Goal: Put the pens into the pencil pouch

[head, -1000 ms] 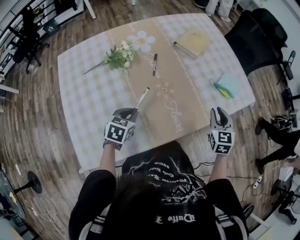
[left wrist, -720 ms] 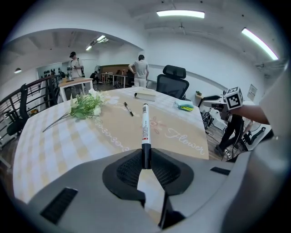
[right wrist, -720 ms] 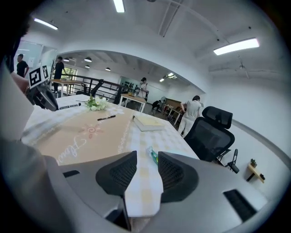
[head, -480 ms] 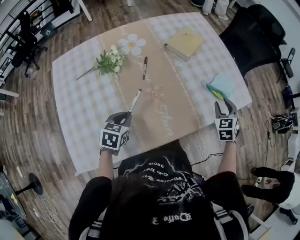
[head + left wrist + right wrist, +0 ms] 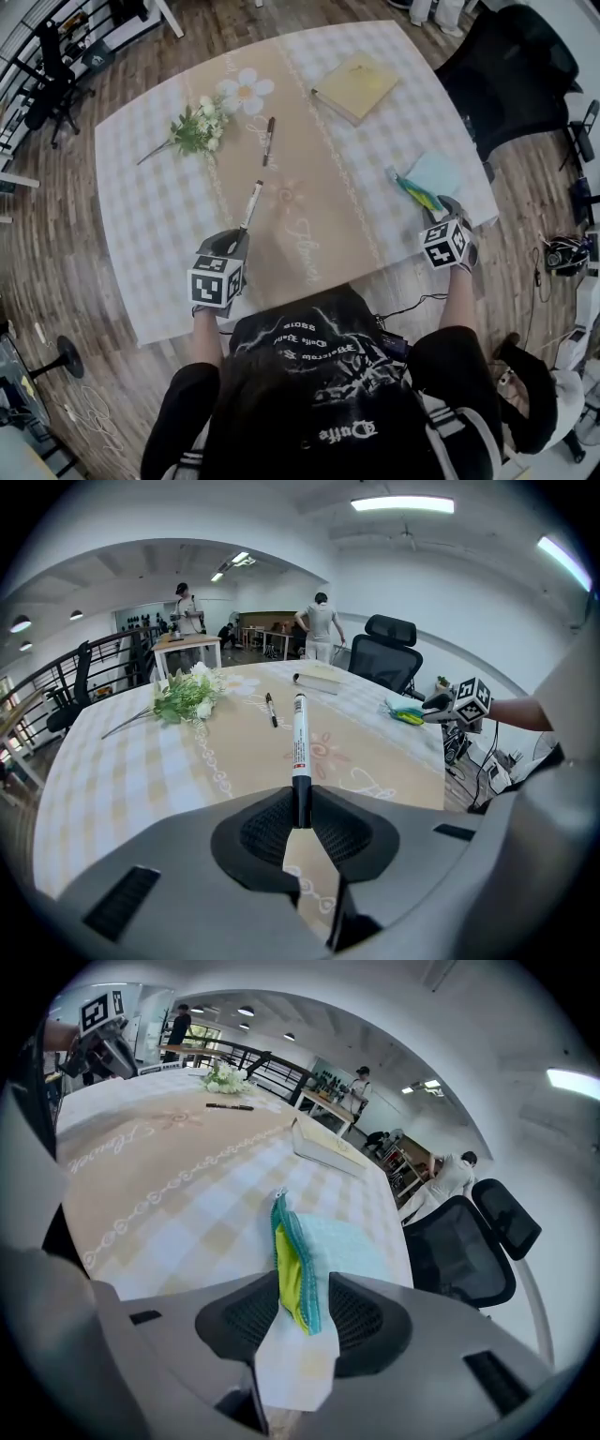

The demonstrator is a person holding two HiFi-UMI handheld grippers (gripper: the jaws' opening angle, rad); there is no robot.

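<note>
My right gripper [image 5: 302,1314] has its jaws parted. They have just been opening, and the pencil pouch [image 5: 314,1246] stands between them with its teal zipper edge and yellow lining uppermost, the pads not pressing it. My left gripper [image 5: 300,819] has its jaws closed on the dark end of a white pen [image 5: 299,738], which sticks straight out ahead, well apart from the pouch.

Both grippers tip downward, held out to either side of my body — the right one at the pouch, the left far off to its side.

A second pen [image 5: 269,128], dark, lies on the counter [image 5: 150,216] farther still from the pouch, across the tan runner [image 5: 300,197], with a spray of flowers [image 5: 194,129] beyond it. A yellowish book [image 5: 357,84] lies nearer the pouch, toward the far edge. A black office chair [image 5: 506,75] stands just off the corner beside the pouch, on a wood-plank floor [image 5: 56,281].
</note>
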